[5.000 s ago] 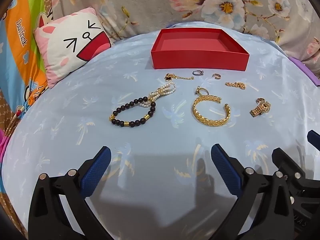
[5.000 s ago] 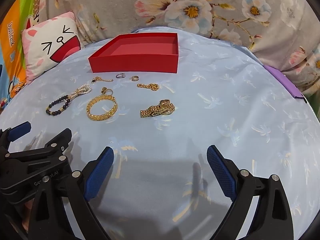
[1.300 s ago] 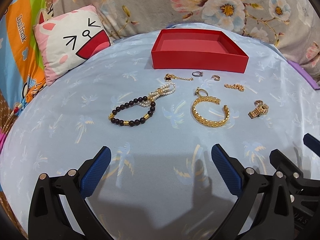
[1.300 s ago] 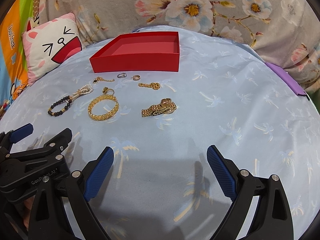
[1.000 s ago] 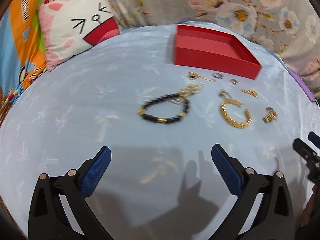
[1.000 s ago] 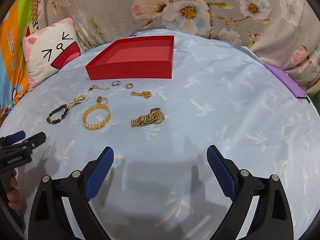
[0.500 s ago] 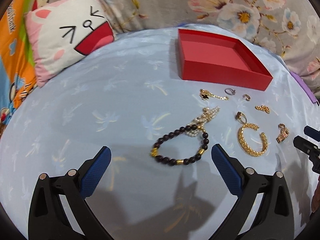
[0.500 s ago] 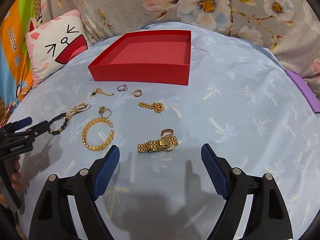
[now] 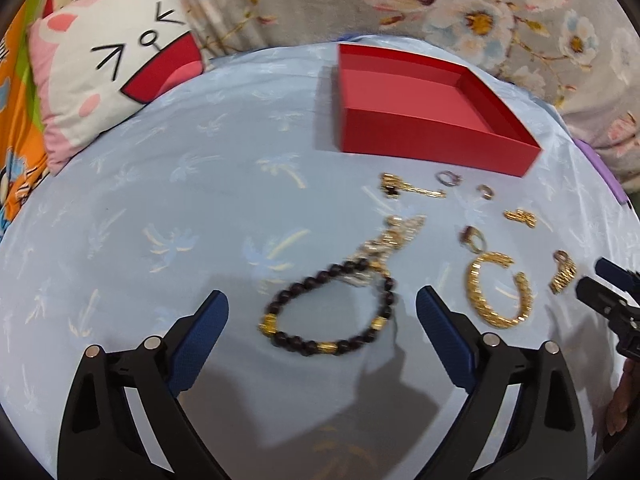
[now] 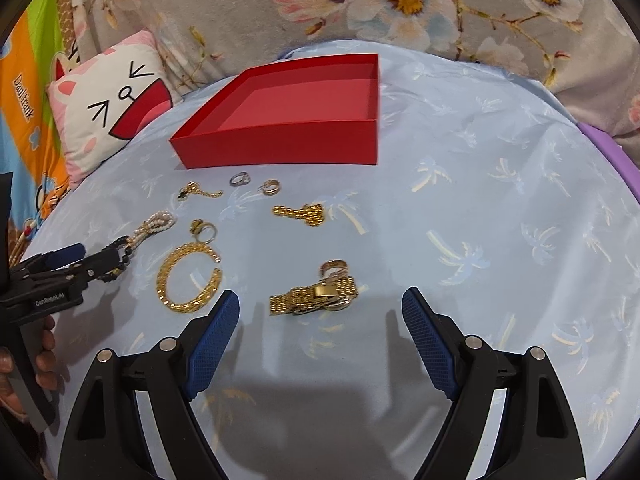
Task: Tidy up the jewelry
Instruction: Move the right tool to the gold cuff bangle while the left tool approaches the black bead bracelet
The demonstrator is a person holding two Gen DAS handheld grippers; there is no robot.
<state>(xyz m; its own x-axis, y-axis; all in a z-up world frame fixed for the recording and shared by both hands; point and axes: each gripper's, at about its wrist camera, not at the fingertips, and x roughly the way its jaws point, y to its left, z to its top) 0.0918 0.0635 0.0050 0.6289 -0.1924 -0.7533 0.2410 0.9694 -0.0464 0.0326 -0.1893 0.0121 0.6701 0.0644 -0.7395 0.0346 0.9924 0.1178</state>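
An empty red box [image 9: 424,120] [image 10: 296,112] sits at the back of a light blue cloth. In front of it lie several jewelry pieces. A dark bead bracelet [image 9: 332,312] tied to a pearl strand lies between the fingers of my open left gripper [image 9: 322,316]. A gold cuff bangle [image 9: 498,292] [image 10: 190,278] lies to its right. A gold watch-band bracelet [image 10: 316,294] lies just ahead of my open right gripper [image 10: 320,314]. Small rings [image 10: 240,179], a gold chain [image 10: 300,213] and a pendant chain [image 10: 198,191] lie near the box.
A pink and white cat cushion [image 9: 112,56] [image 10: 108,108] leans at the back left. Floral fabric [image 10: 400,0] rises behind the box. A purple edge [image 10: 608,148] shows at the far right. The left gripper's tip [image 10: 68,264] shows at the right wrist view's left edge.
Both grippers have moved forward and down toward the jewelry. The bead bracelet now lies between the left fingers and the watch-band bracelet sits just ahead of the right fingers. Nothing has been picked up.
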